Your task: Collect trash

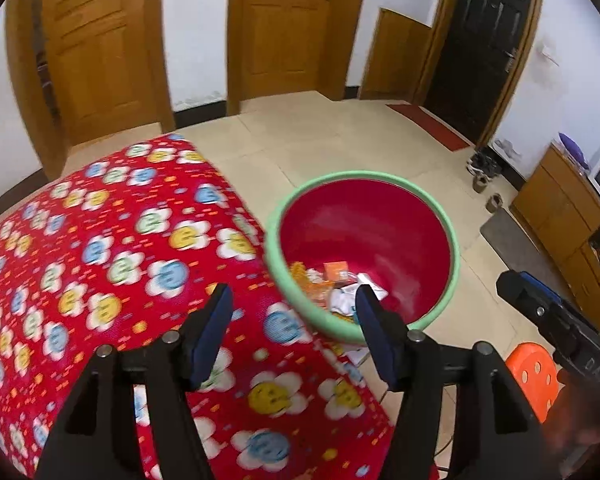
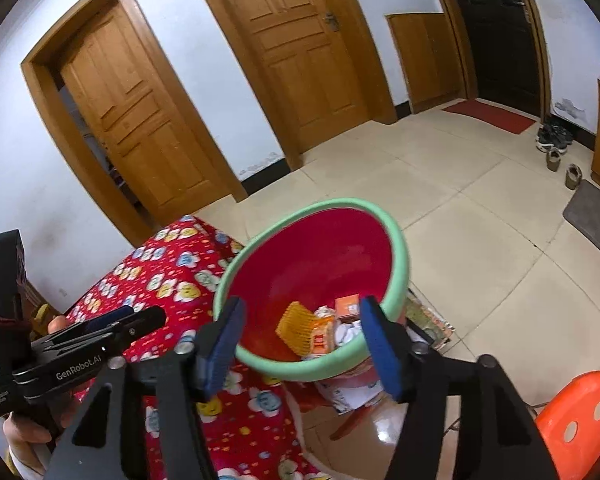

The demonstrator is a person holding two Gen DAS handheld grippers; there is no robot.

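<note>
Both the left gripper [image 1: 294, 334] and right gripper [image 2: 300, 344] have released fingers, empty above the basin [image 2: 400, 264] at the counter's [image 1: 100, 240] edge, where the trash [image 2: 324, 330] sits collected.

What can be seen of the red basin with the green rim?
The basin is round and deep, glossy red inside with a thick pale green rim, plastic by the look of it. It stands open beside the corner of the table under the red flowered cloth; whether it touches the cloth cannot be told. What it rests on is hidden. In its bottom lies a small heap of trash: an orange comb-like piece, an orange box, white crumpled scraps. Neither pair of tongs touches it.
</note>
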